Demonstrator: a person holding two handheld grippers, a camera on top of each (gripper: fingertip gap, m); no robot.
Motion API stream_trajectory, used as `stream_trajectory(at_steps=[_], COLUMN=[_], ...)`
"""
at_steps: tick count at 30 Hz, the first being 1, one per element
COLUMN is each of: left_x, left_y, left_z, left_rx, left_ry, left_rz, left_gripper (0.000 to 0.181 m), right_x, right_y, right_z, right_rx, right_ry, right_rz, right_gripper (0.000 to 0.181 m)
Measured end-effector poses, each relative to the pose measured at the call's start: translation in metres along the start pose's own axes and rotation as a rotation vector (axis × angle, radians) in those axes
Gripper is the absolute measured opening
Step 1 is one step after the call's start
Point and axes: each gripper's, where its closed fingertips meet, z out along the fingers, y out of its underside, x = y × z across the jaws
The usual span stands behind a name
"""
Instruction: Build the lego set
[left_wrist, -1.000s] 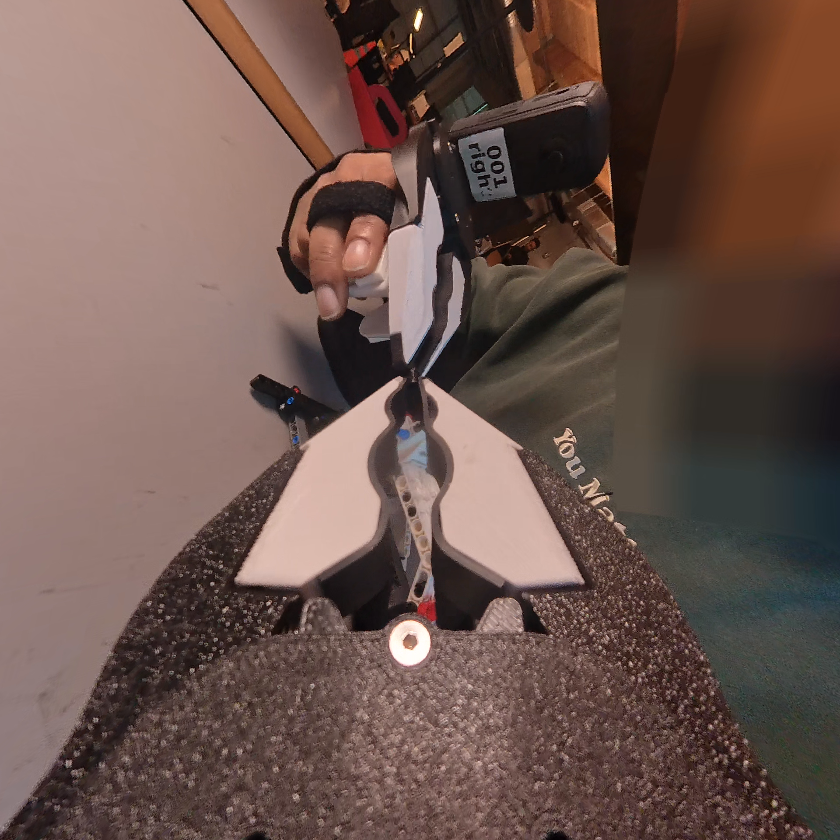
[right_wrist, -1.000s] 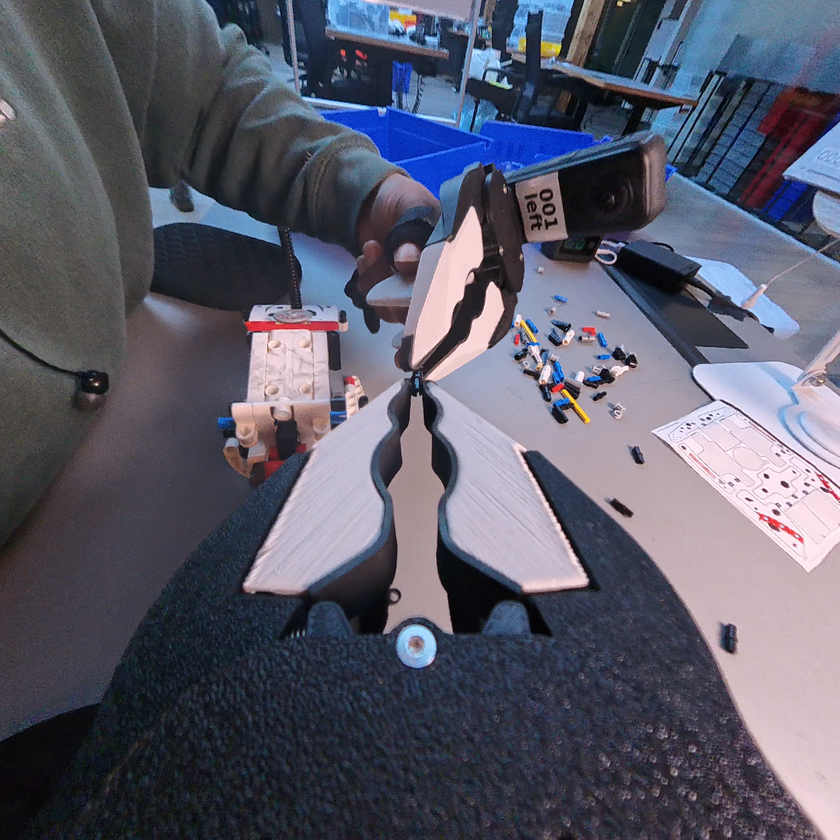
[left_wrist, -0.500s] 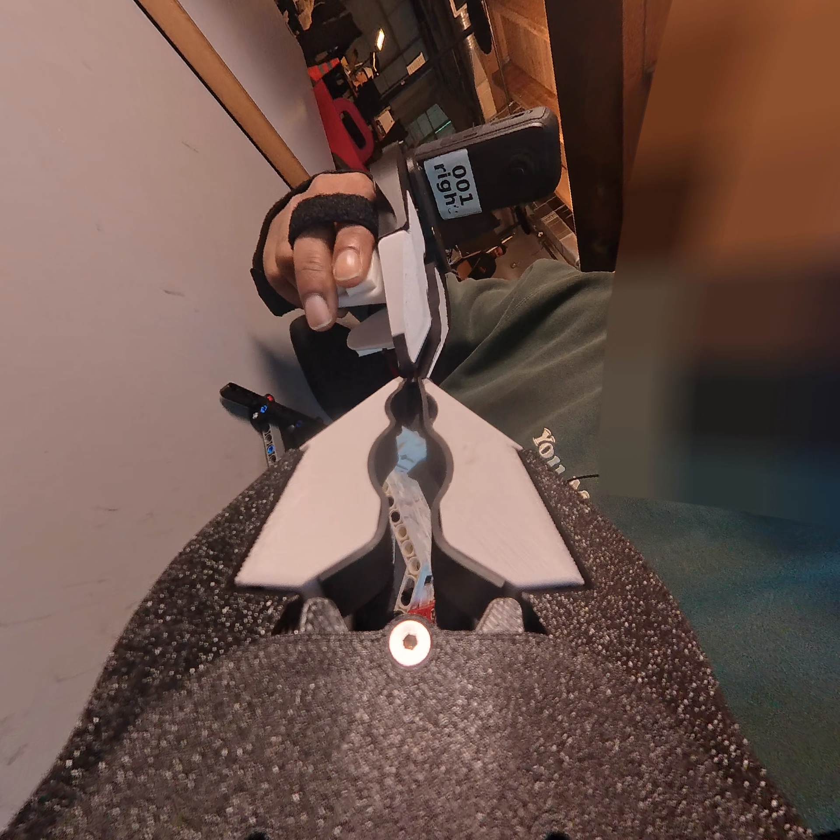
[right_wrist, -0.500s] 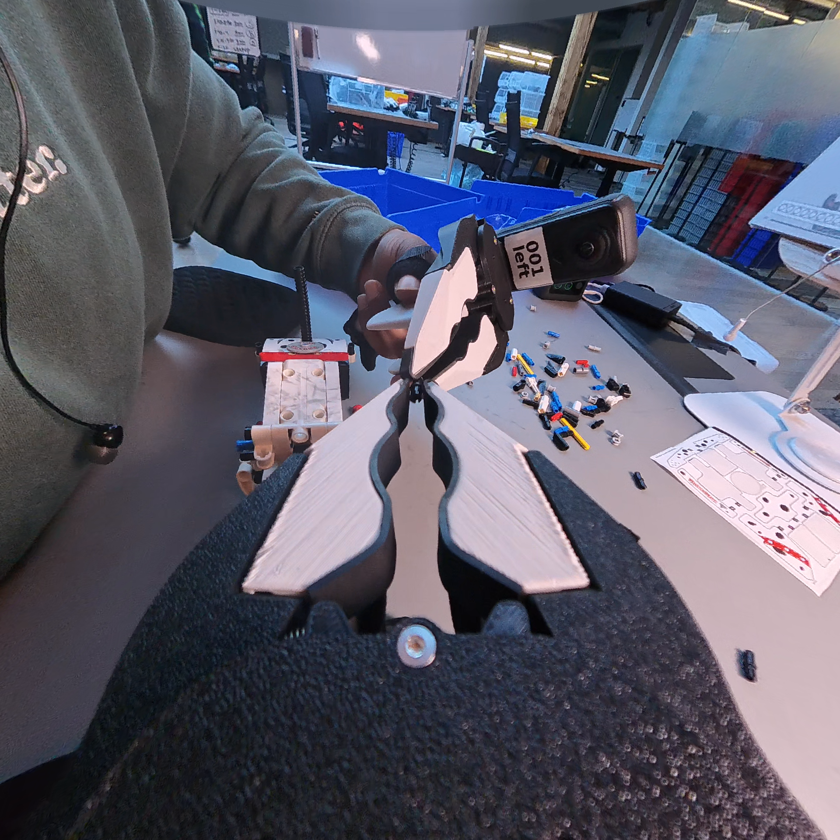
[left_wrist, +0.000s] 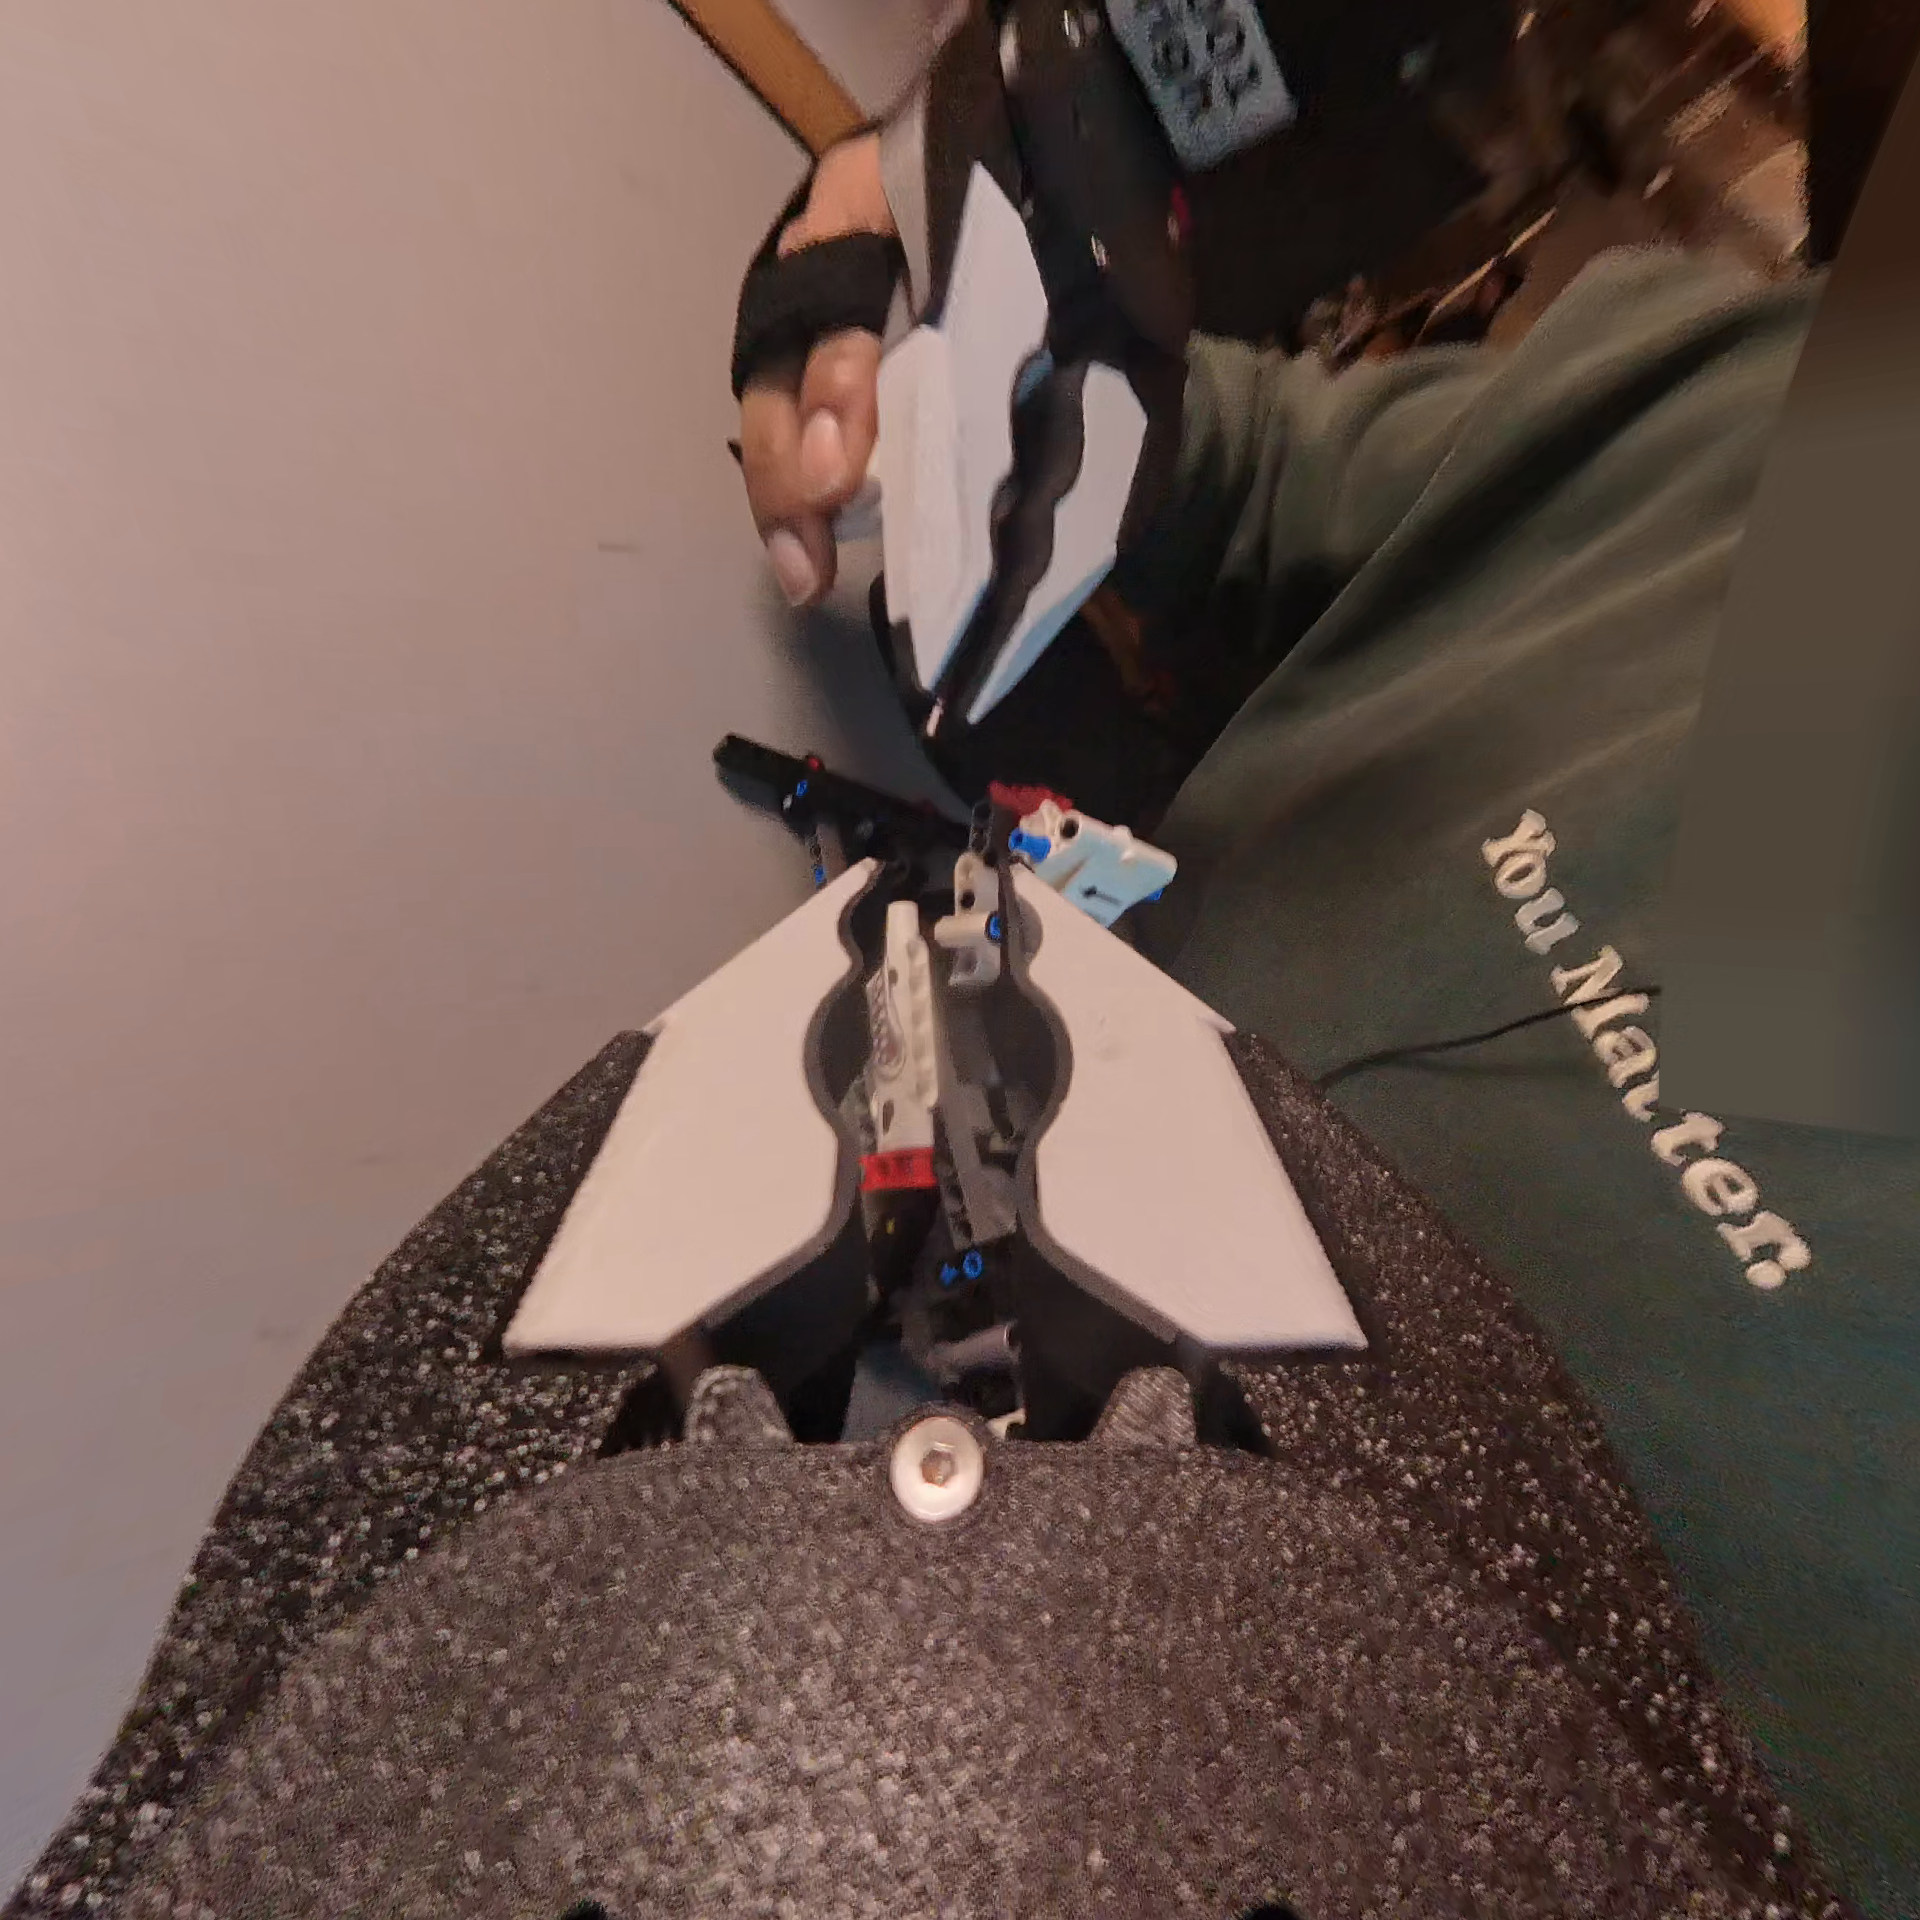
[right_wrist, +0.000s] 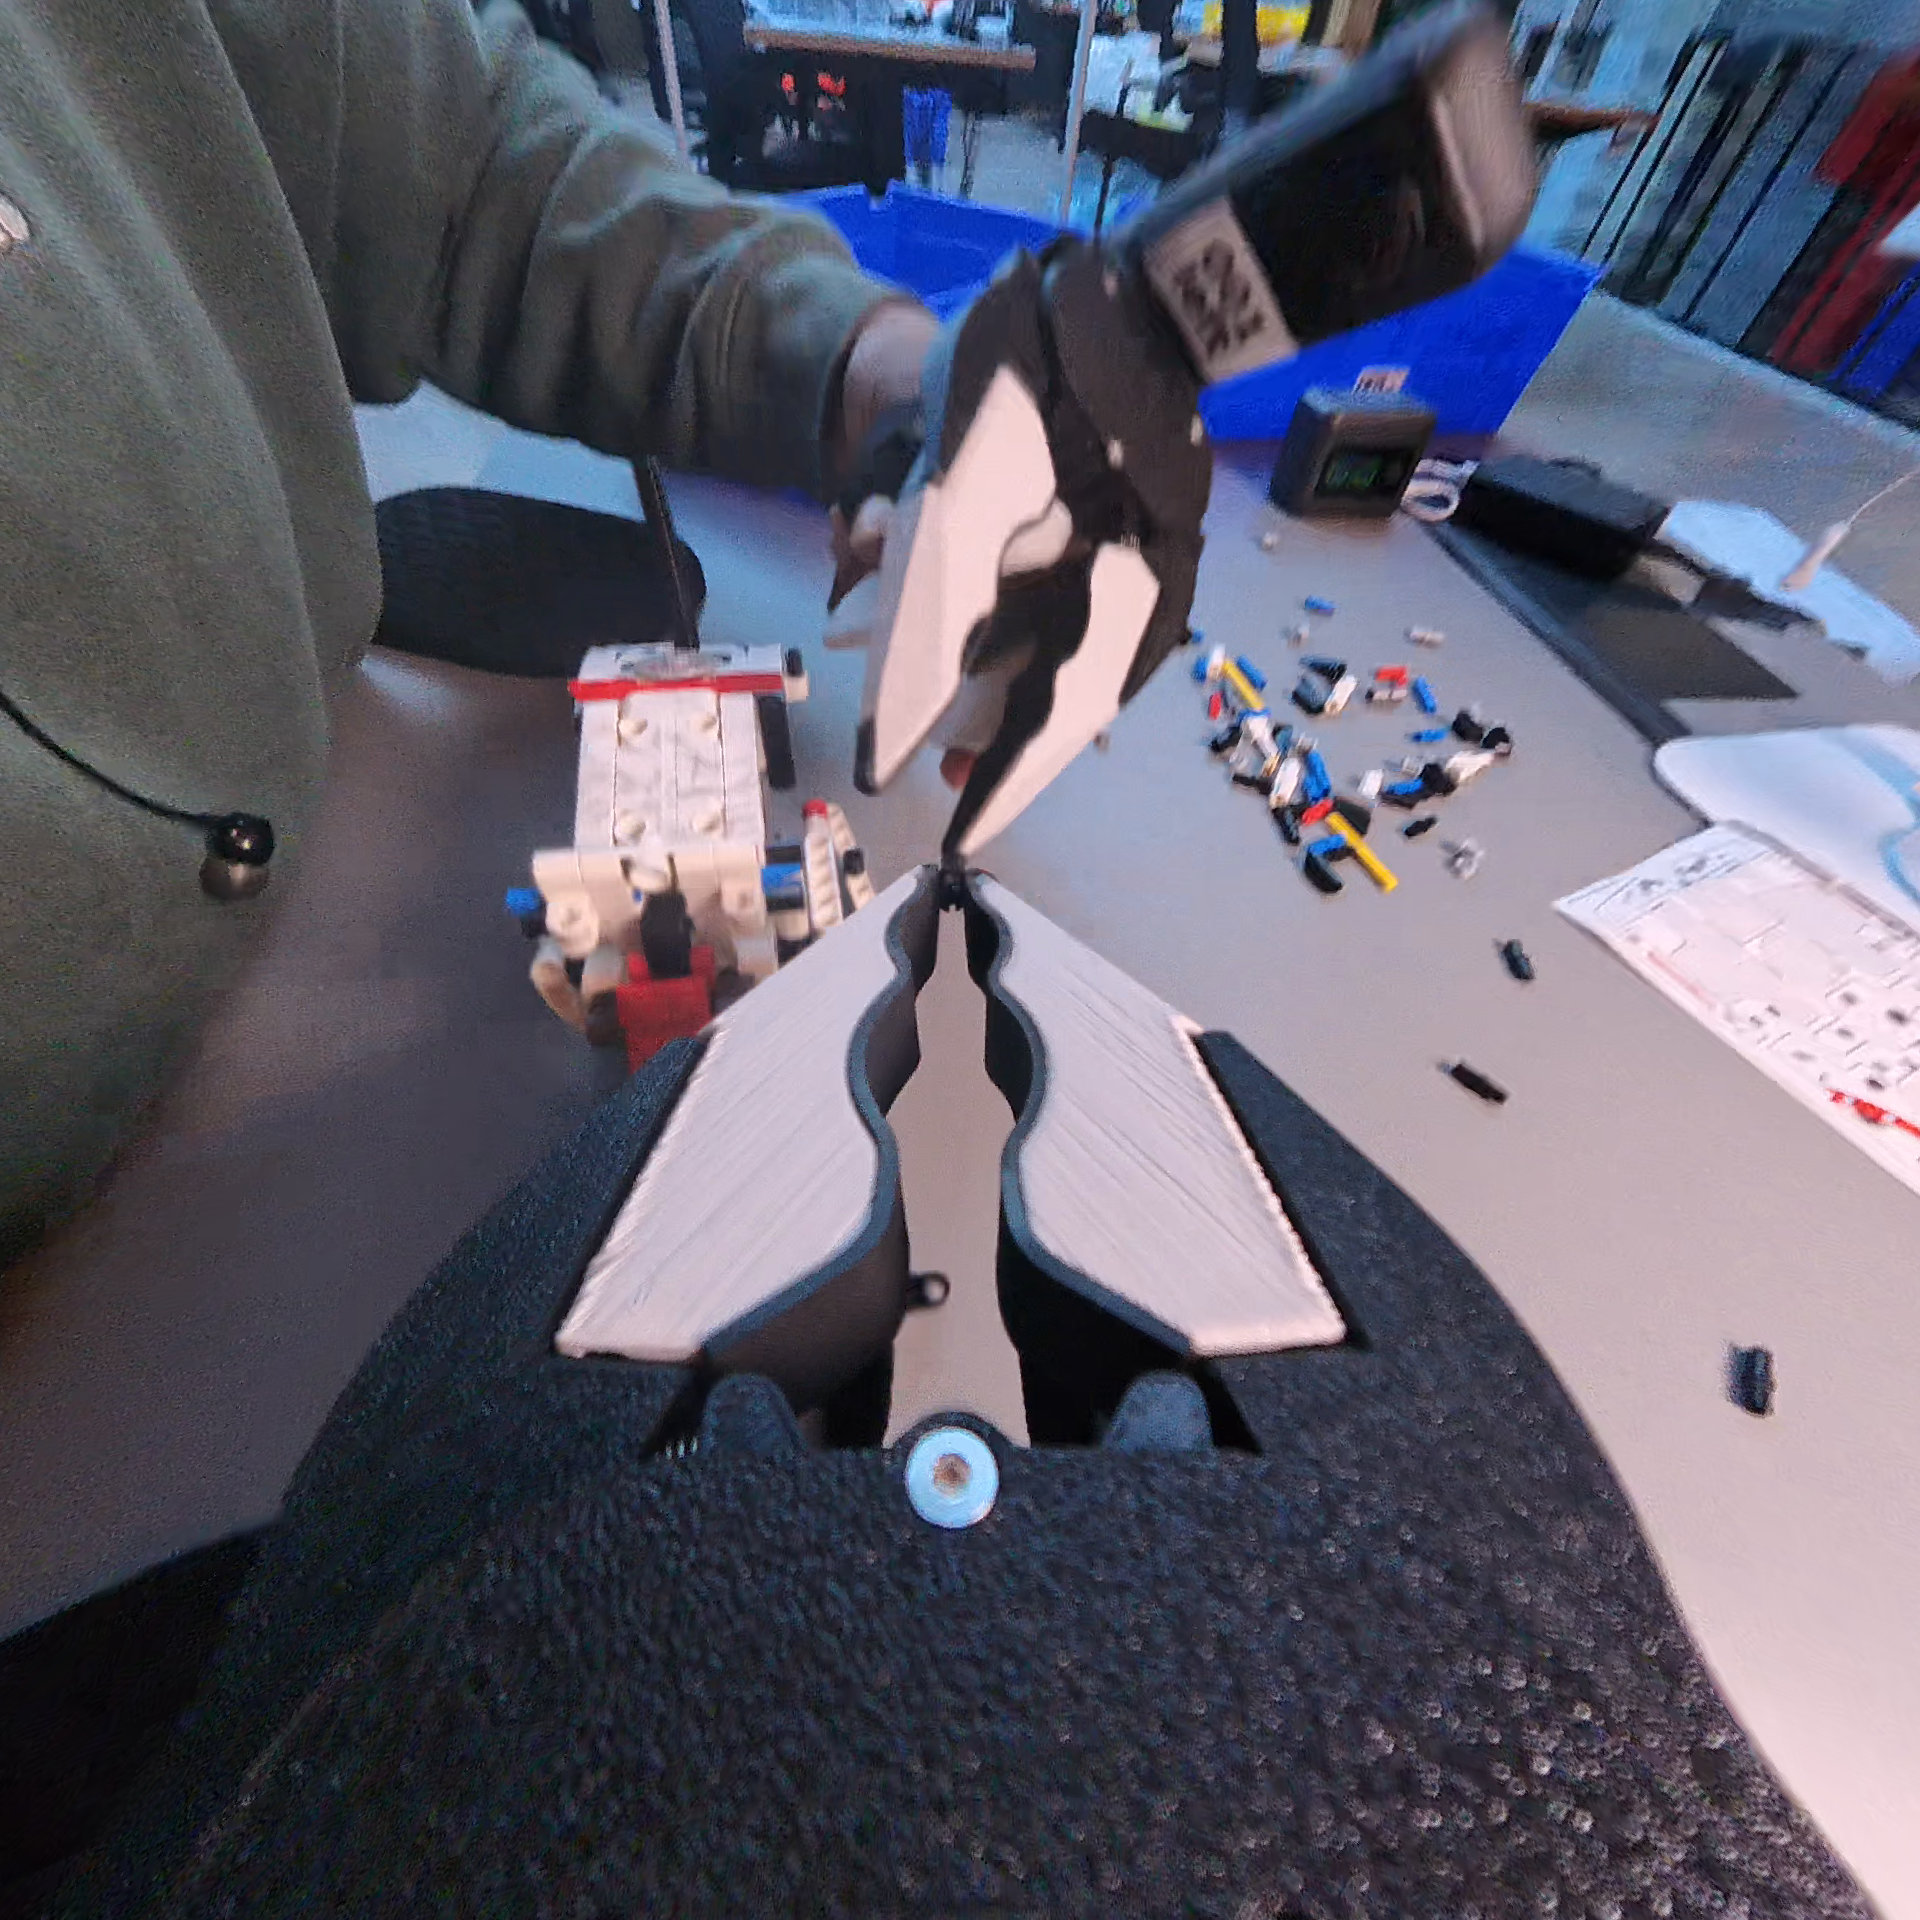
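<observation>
My right gripper (right_wrist: 951, 891) is shut on a small black lego pin (right_wrist: 951, 883) held above the table. My left gripper (left_wrist: 940, 878) is open and empty. In the right wrist view it (right_wrist: 925, 800) hangs tilted just above and behind my right fingertips, apart from the pin. The white, red and black lego vehicle (right_wrist: 675, 790) stands on the grey table (right_wrist: 1195, 987) to the left. In the left wrist view it (left_wrist: 909, 1029) shows through the gap between my open fingers, below them. My right gripper (left_wrist: 951, 717) is just beyond, tips pointing down.
A pile of small loose lego parts (right_wrist: 1330, 748) lies at right centre. Single black pins (right_wrist: 1517, 958) lie nearer. An instruction sheet (right_wrist: 1766, 956) and a white lamp base (right_wrist: 1818, 790) are at right. Blue bins (right_wrist: 1403, 343) stand behind. The person's green sleeve (right_wrist: 623, 260) crosses the left. Left and right tips are no more than a few centimetres apart.
The two grippers met tip to tip on the small pin. My left gripper has since opened and lifted off it. My right gripper still grips the pin.
</observation>
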Motion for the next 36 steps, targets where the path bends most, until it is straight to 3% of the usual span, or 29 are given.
stream_trajectory(at_steps=[7,12,36], left_x=[-0.008,-0.013,-0.011], left_y=[0.045,0.053,0.054], left_z=[-0.003,0.005,0.012], left_rx=[-0.332,-0.441,-0.313], left_ry=[-0.159,-0.203,-0.281], left_rz=[0.188,0.241,0.203], left_gripper=[0.023,0.013,0.008], right_x=[-0.013,-0.025,-0.034], right_y=[0.027,0.034,0.038], right_z=[0.004,0.014,0.017], right_rx=[-0.104,-0.134,-0.109], right_ry=[-0.123,-0.193,-0.203], right_rz=[0.071,0.071,0.056], right_gripper=[0.003,0.004,0.003])
